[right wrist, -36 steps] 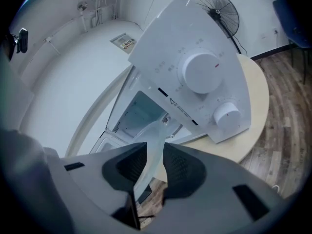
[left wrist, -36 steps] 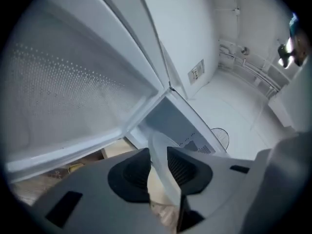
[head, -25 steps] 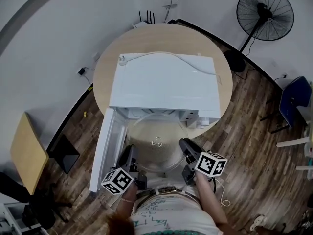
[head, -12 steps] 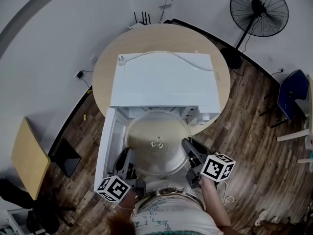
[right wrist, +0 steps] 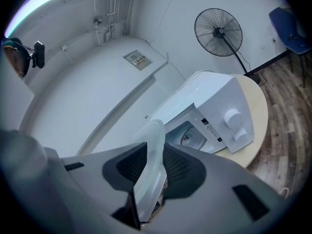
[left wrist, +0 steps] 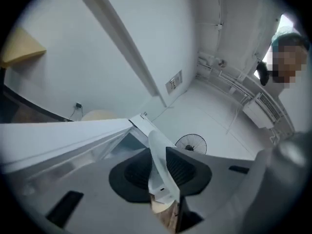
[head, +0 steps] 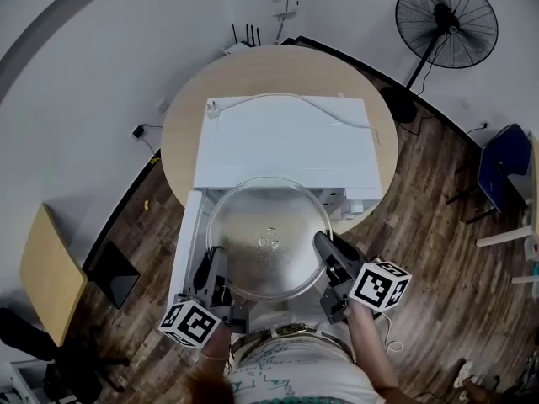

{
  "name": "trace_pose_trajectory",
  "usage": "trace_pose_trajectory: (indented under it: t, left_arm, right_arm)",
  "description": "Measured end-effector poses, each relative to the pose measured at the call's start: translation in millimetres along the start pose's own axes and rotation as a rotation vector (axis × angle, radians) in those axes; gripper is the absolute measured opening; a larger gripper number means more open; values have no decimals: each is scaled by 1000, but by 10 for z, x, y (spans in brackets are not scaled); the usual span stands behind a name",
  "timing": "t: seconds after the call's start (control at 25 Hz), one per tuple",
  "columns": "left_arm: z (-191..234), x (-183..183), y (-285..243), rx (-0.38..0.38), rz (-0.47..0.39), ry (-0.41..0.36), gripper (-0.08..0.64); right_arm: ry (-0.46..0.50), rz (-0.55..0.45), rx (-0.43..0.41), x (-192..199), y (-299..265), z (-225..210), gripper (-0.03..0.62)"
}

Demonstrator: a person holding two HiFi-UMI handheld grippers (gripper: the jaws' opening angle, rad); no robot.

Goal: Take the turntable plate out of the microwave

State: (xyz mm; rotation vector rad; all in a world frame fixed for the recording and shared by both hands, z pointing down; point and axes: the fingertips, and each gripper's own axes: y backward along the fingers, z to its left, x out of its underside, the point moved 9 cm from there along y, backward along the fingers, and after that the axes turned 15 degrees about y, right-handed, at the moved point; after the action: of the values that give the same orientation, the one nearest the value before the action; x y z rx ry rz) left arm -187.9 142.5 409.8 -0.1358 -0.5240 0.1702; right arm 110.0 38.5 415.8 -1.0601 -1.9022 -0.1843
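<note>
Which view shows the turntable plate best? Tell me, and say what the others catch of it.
Head view: the whole round turntable plate shows from above. The left and right gripper views each show only an edge-on sliver of it, clamped between the jaws.

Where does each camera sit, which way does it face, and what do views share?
Head view: on the person's head, looking steeply down at the microwave on a round table; shows torso, left tongs and right tongs holding the turntable plate.
Left gripper view: on the left tongs, looking along jaws shut on the plate's rim.
Right gripper view: on the right tongs, jaws shut on the opposite rim, microwave beyond.
Shared: plate and standing fan, in all three.
</note>
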Motion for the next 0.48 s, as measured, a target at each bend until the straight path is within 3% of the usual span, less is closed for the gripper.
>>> trace_pose_trajectory:
  t: [0.48]
  left_arm:
    - [-114, -249, -703, 36, 9, -18, 98]
  right_arm:
    - [66, -40, 37, -530, -420, -204, 98]
